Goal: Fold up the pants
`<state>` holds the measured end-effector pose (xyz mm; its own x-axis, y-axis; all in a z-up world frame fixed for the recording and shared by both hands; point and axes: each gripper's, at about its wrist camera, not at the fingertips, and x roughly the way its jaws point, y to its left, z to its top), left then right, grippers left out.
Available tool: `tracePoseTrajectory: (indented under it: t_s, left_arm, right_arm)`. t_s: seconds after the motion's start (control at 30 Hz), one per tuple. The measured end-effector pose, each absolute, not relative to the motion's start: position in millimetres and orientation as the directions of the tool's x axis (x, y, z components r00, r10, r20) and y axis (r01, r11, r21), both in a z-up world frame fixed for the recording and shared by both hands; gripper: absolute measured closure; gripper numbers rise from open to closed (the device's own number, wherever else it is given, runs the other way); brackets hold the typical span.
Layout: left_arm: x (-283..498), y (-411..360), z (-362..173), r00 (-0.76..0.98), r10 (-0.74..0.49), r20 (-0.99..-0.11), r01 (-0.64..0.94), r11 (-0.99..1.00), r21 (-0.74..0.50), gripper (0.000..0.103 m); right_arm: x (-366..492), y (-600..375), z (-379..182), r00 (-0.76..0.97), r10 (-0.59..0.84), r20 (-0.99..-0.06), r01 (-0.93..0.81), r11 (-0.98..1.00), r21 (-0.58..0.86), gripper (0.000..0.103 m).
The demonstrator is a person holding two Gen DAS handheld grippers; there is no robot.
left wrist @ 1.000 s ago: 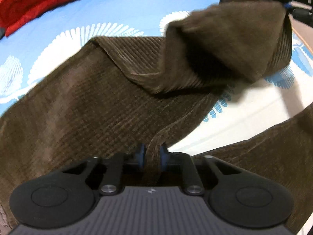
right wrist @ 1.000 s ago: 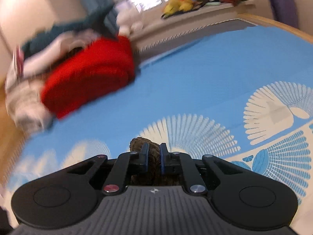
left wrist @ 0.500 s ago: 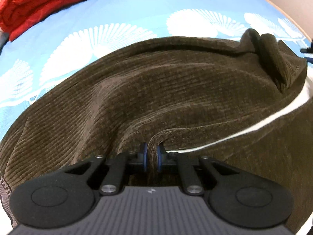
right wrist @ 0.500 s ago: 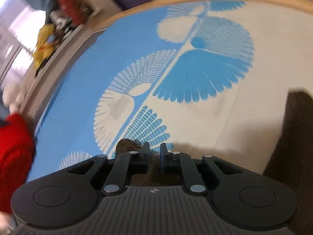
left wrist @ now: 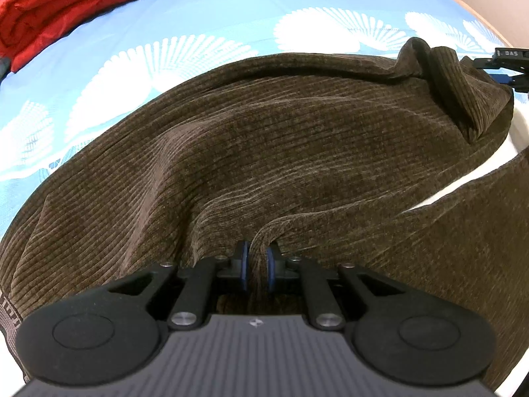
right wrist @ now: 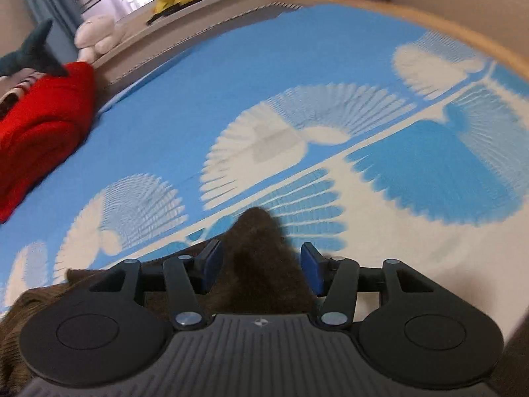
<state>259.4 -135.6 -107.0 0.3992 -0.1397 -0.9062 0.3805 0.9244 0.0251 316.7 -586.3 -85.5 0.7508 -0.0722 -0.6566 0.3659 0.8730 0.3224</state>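
Item: brown corduroy pants, spread on the blue-and-white patterned bedspread. Progress, as judged: one leg appears laid over the other lengthwise, a strip of bedspread showing between the layers at the right edge; the crosswise folds look not yet done. Left gripper: fingers narrow, pinching a ridge of cloth at the near edge. Right gripper: fingers wide apart, a peak of the fabric lying loose between them (touching neither pad, as far as the blur allows). Nearby: folded red garment, well apart.
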Motion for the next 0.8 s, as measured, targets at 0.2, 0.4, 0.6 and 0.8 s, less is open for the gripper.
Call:
tracePoseTrajectory:
  t_s: [0.2, 0.4, 0.6, 0.8]
  left_arm:
    - [261, -136, -109, 0.396, -0.137, -0.908, 0.382, 0.924, 0.028, 0.089]
    - [261, -136, -110, 0.394, -0.139, -0.908, 0.380, 0.925, 0.024, 0.089]
    - [260, -137, -110, 0.393, -0.142, -0.909, 0.399, 0.917, 0.029, 0.090]
    - [260, -136, -109, 0.392, -0.143, -0.909, 0.404, 0.914, 0.030, 0.089]
  right_arm:
    - [328, -578, -92, 0.727, -0.107, -0.678, 0.362, 0.899, 0.247, 0.093]
    - [322, -565, -69, 0.767, -0.140, -0.626, 0.330, 0.923, 0.198, 0.099]
    - [226, -639, -65, 0.749, -0.495, -0.441, 0.631, 0.329, 0.703, 0.099]
    - [231, -655, -99, 0.703, -0.381, -0.601, 0.711, 0.360, 0.604, 0.085]
